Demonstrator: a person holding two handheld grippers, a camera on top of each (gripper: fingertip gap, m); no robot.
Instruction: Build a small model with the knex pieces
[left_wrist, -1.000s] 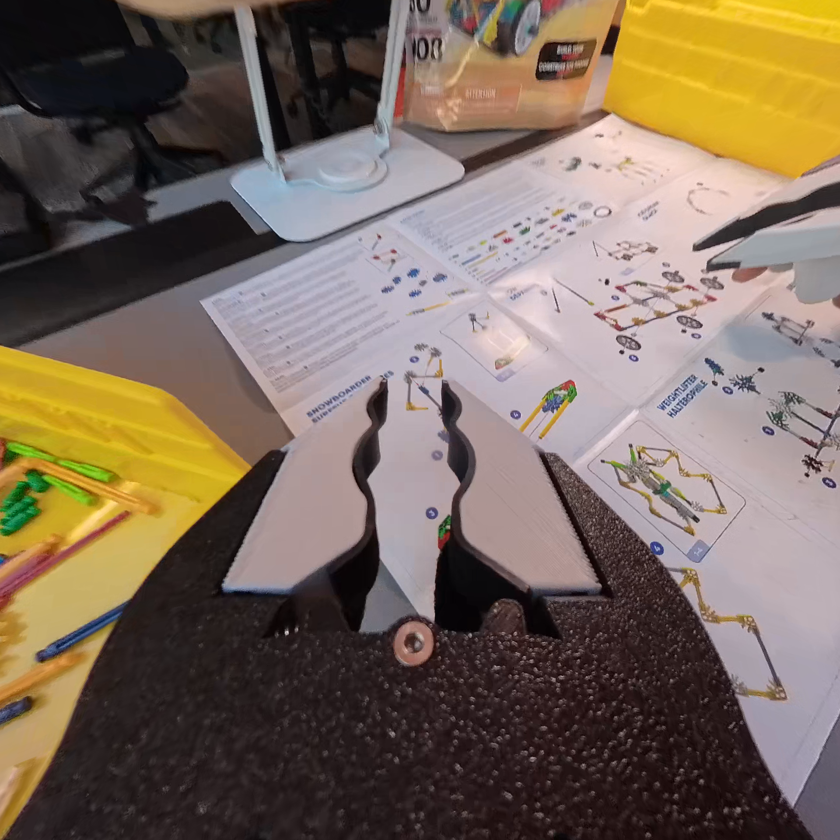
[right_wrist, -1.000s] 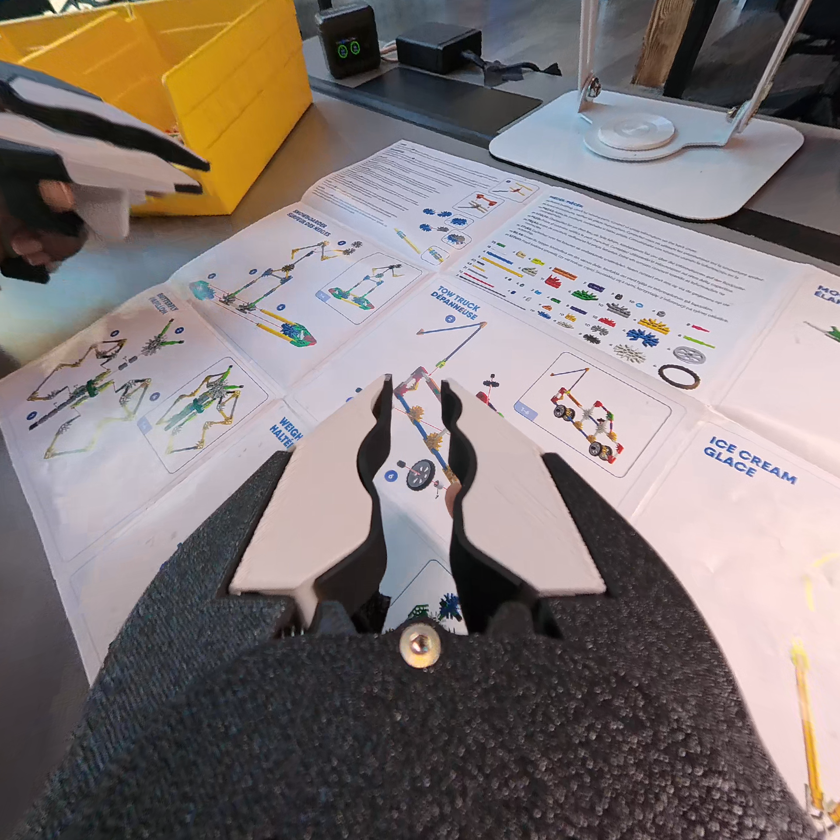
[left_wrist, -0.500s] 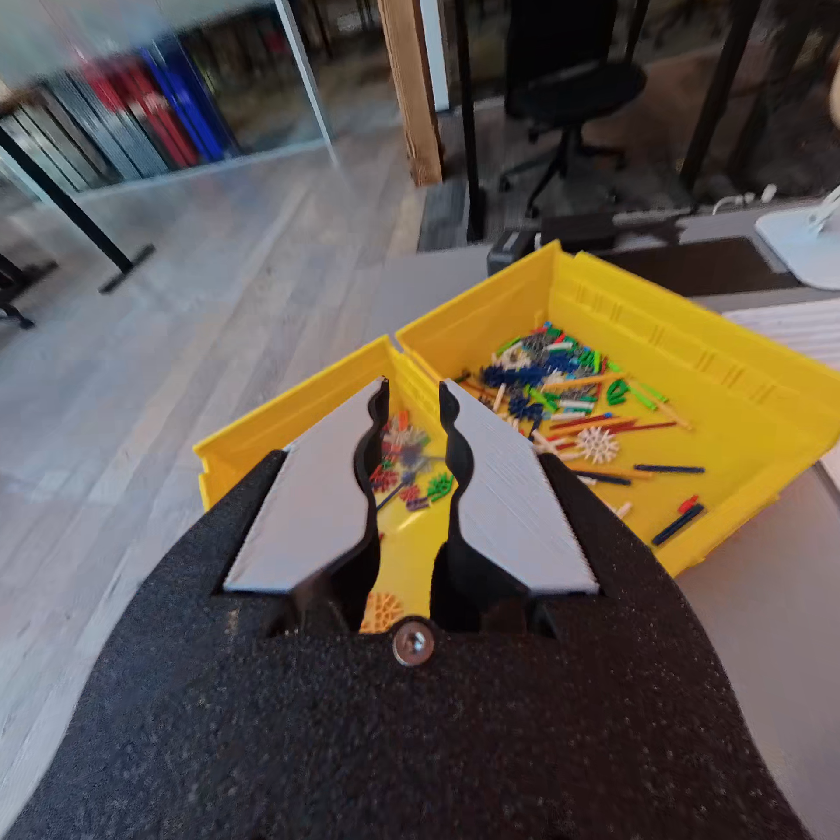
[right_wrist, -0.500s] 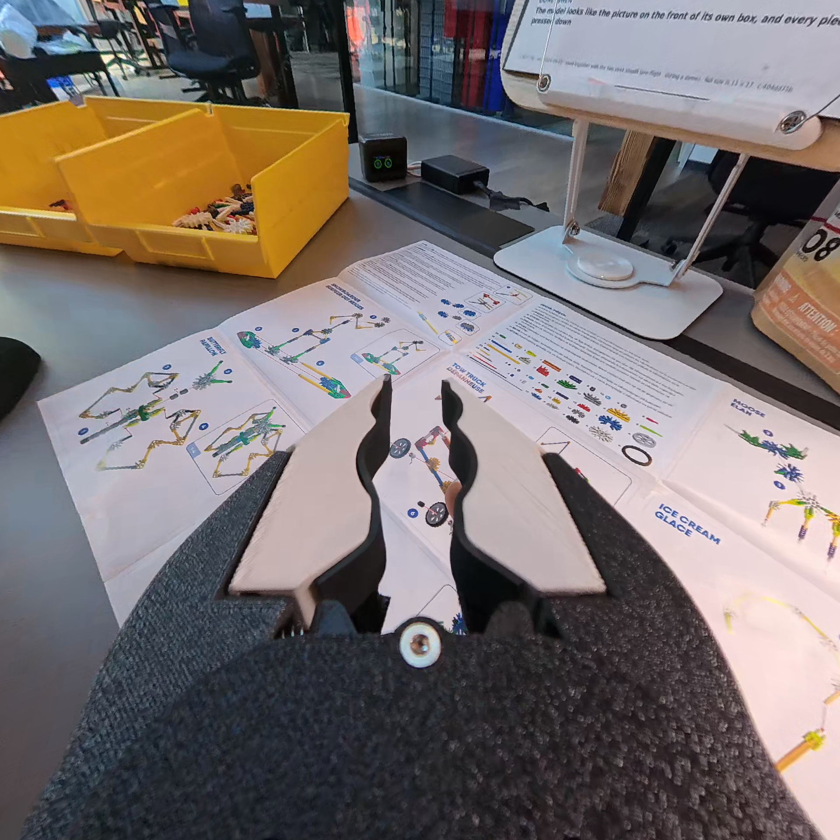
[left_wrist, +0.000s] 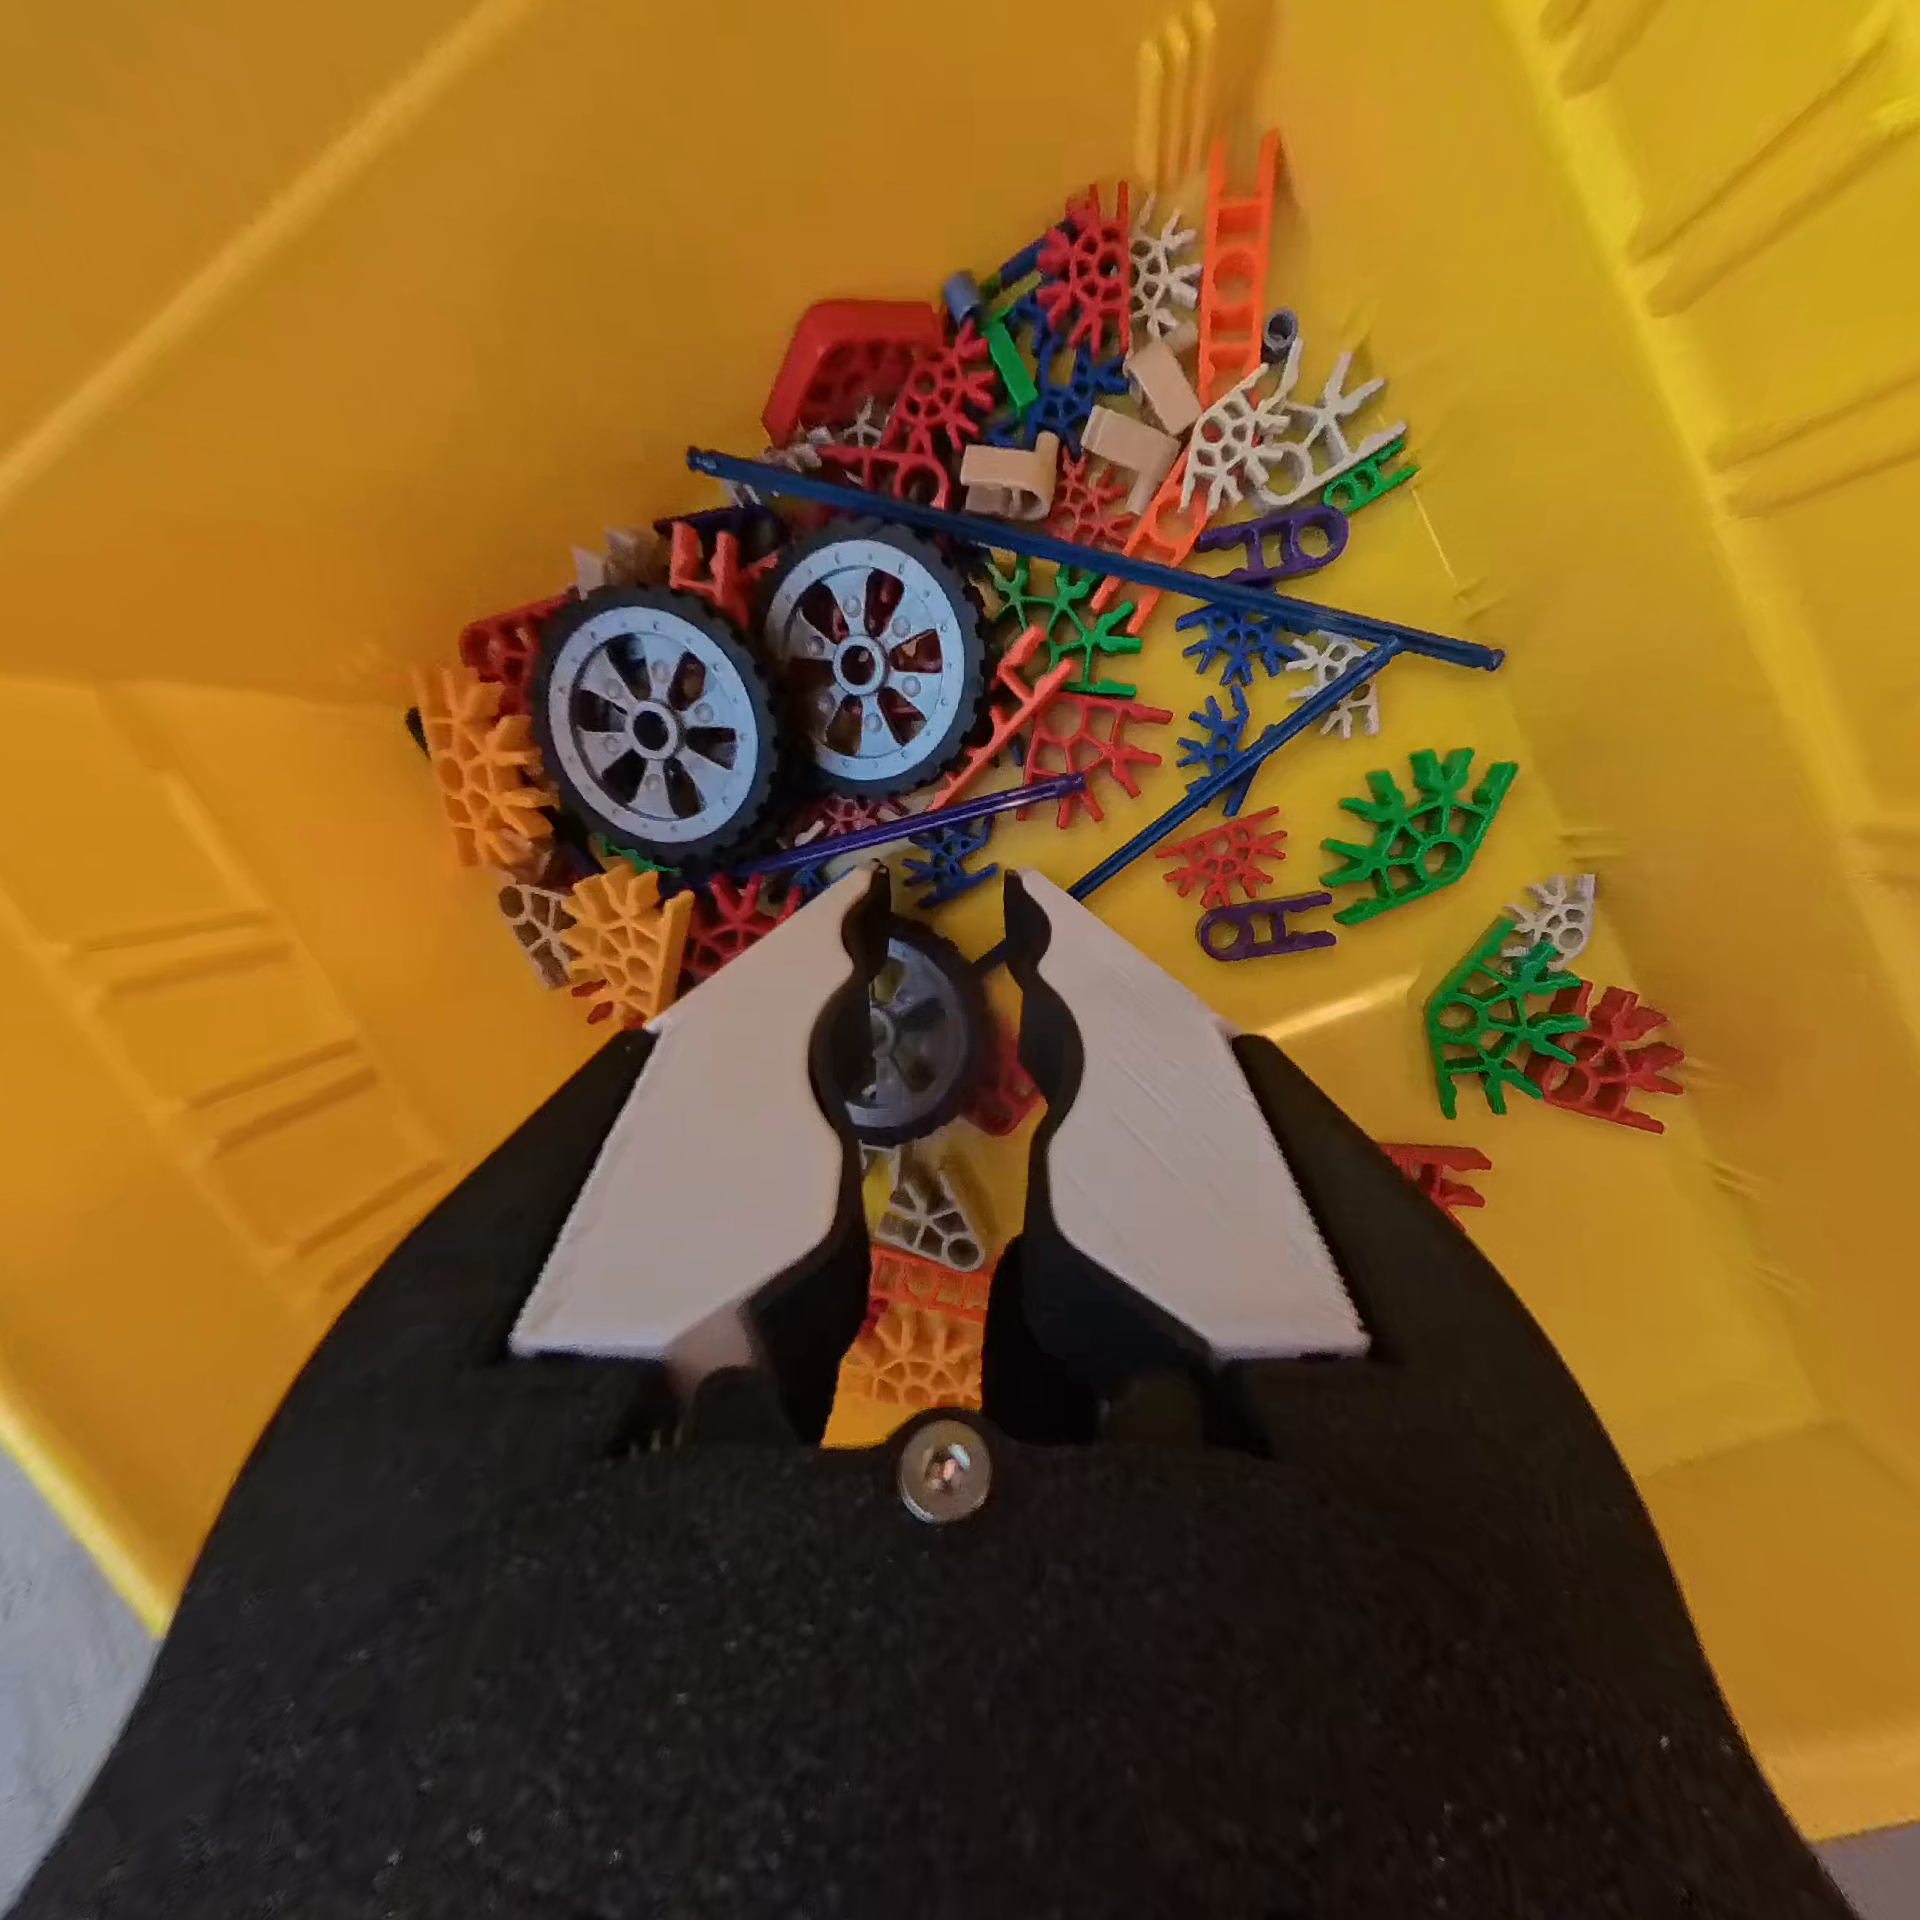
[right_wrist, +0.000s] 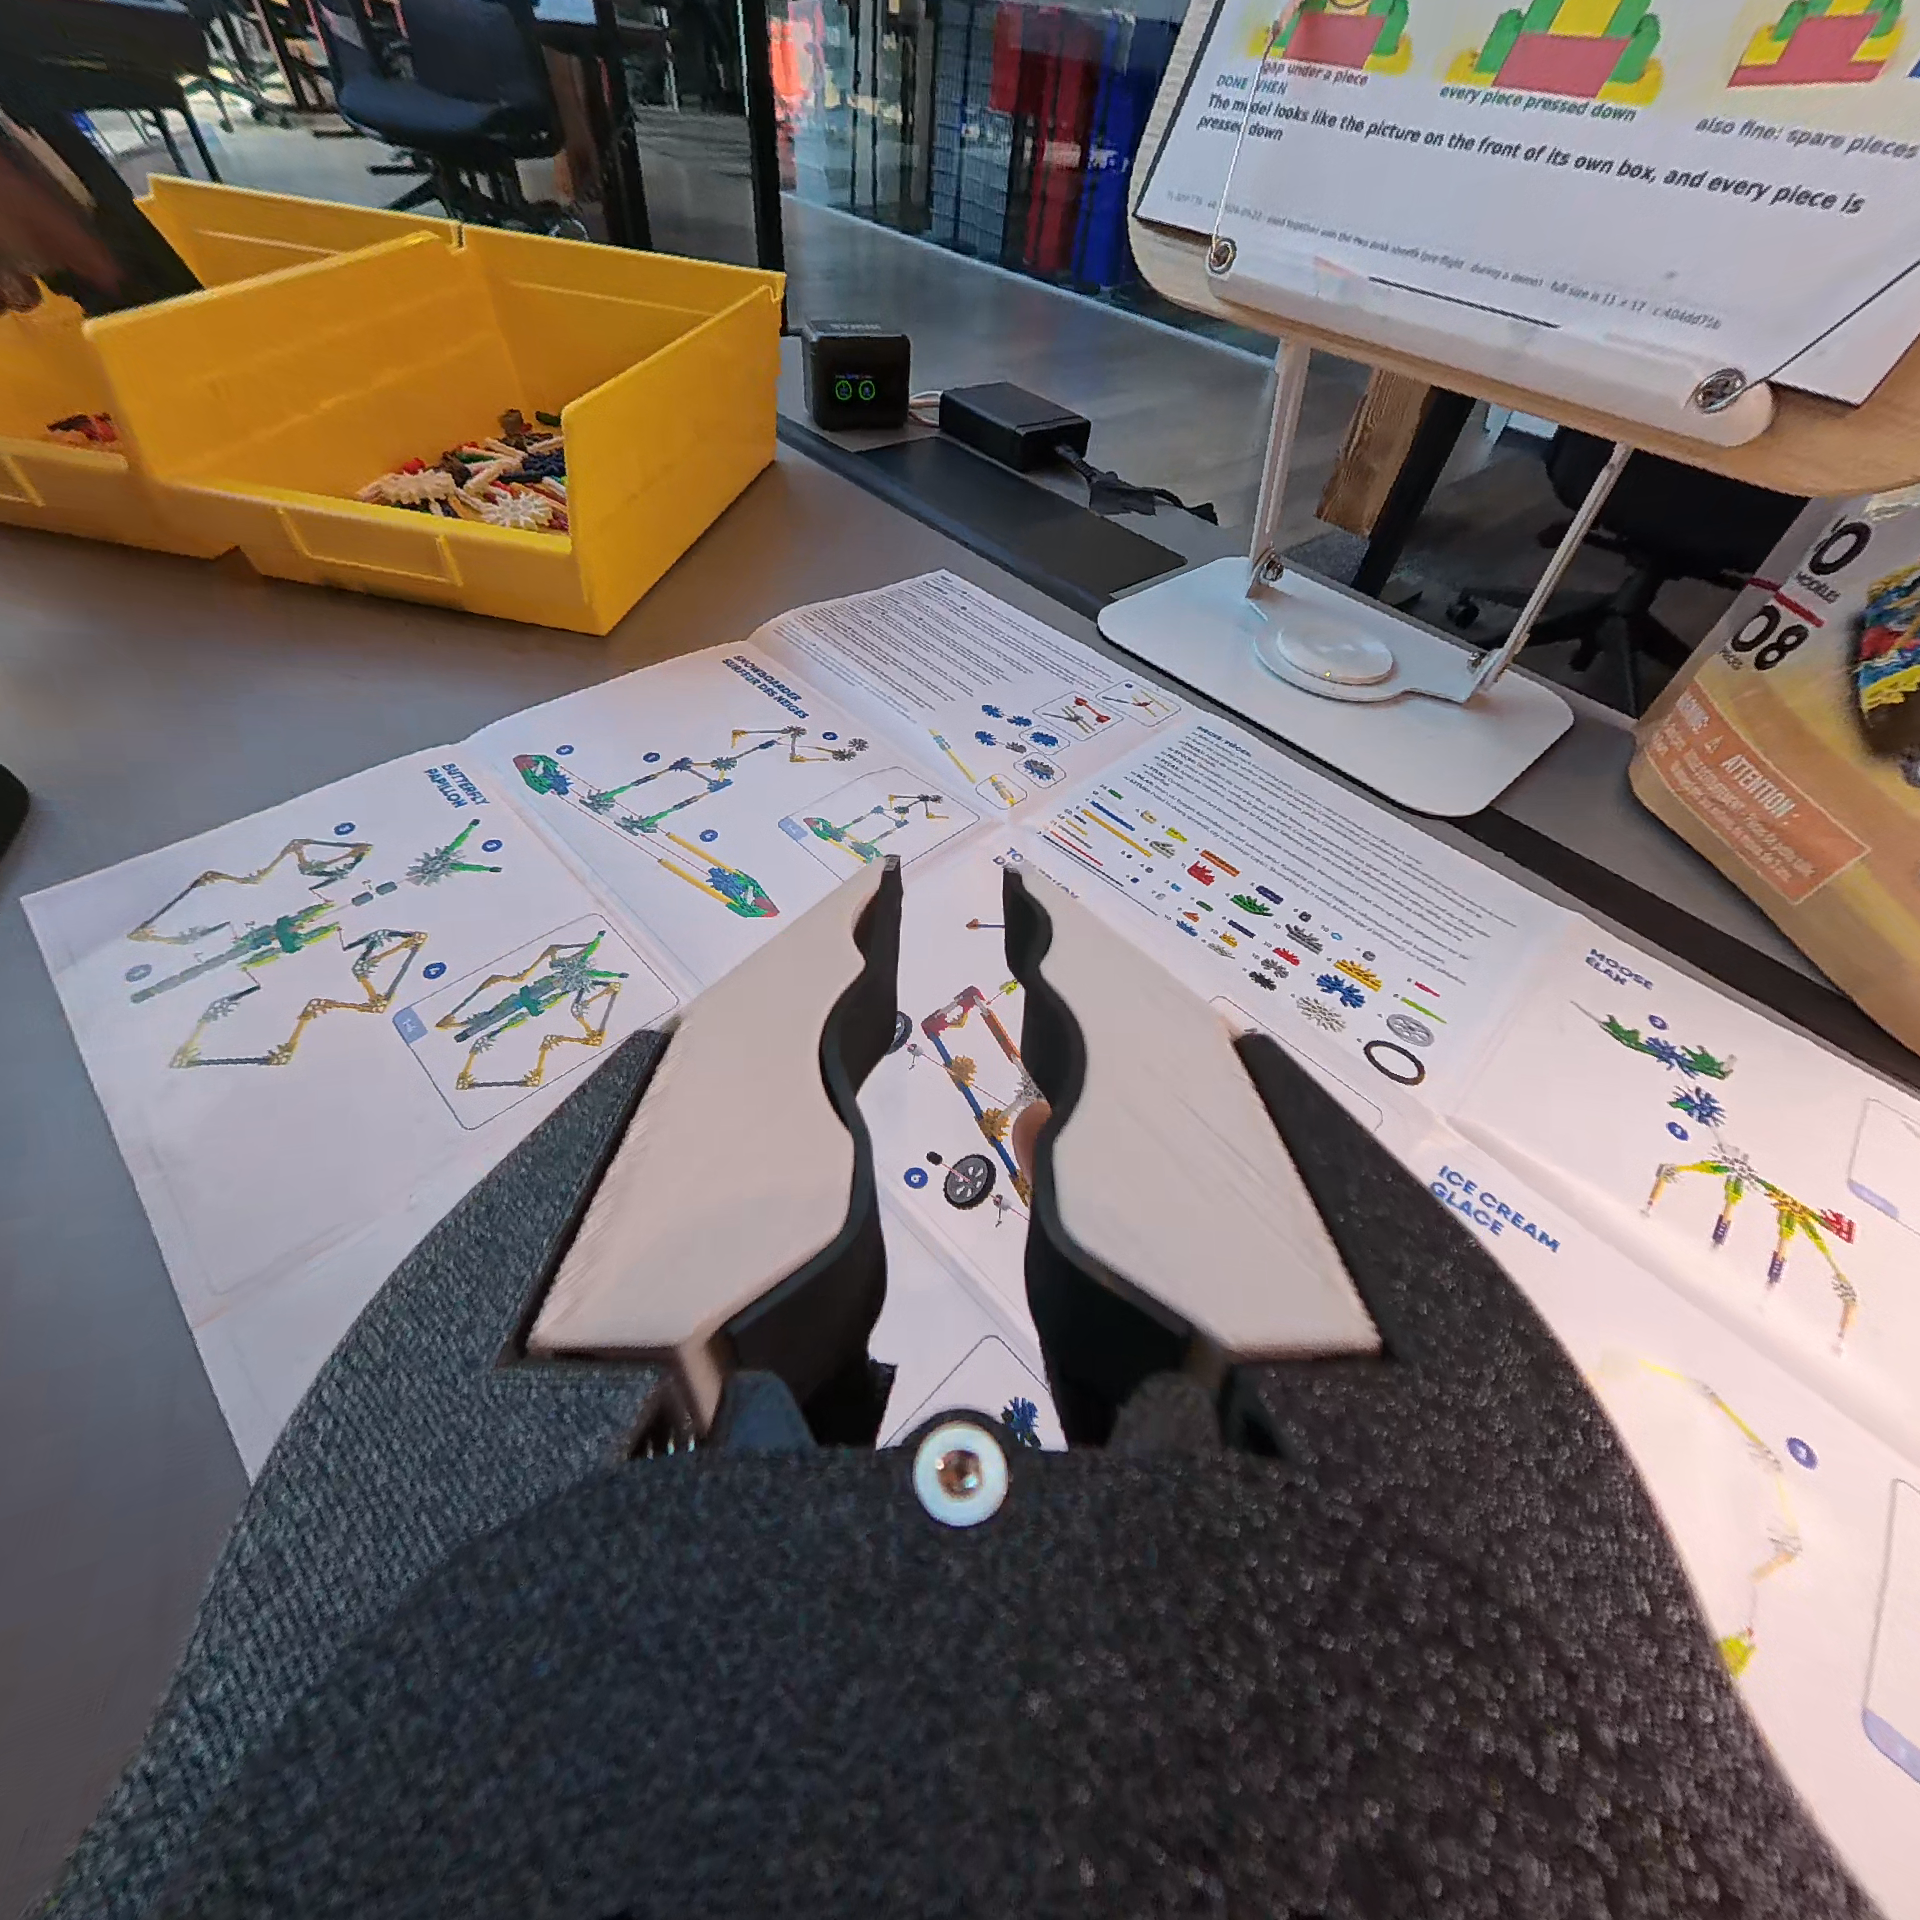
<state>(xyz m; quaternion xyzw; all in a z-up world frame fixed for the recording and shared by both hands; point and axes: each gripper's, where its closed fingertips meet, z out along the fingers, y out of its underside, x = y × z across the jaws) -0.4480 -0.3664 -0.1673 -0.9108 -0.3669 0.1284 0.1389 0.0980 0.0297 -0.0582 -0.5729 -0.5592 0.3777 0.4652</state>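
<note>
My left gripper (left_wrist: 943, 883) is open and reaches down into a yellow bin (left_wrist: 312, 312) of loose plastic building pieces. A small grey wheel with a black tyre (left_wrist: 904, 1039) lies under the gap between its fingers, and I cannot tell if they touch it. Two larger grey wheels (left_wrist: 655, 727) (left_wrist: 868, 660) lie just beyond the fingertips among red, orange, green and blue connectors and long blue rods (left_wrist: 1091, 561). My right gripper (right_wrist: 945, 873) is open and empty, hovering over a large unfolded instruction sheet (right_wrist: 312, 1039) on the grey table.
Two yellow bins (right_wrist: 644, 499) with pieces stand at the table's far left. A white stand (right_wrist: 1340, 675) holding a board with a printed page is at the back. A cardboard box (right_wrist: 1787, 810) is at the right. A black device (right_wrist: 857, 374) and adapter (right_wrist: 1013, 426) sit behind. The gap from one gripper's tips to the other's is roughly 70 cm.
My left gripper has swung left from over the instruction sheet and dropped into the yellow bin, close over the wheels. My right gripper has lifted and drawn back a little; it stays open.
</note>
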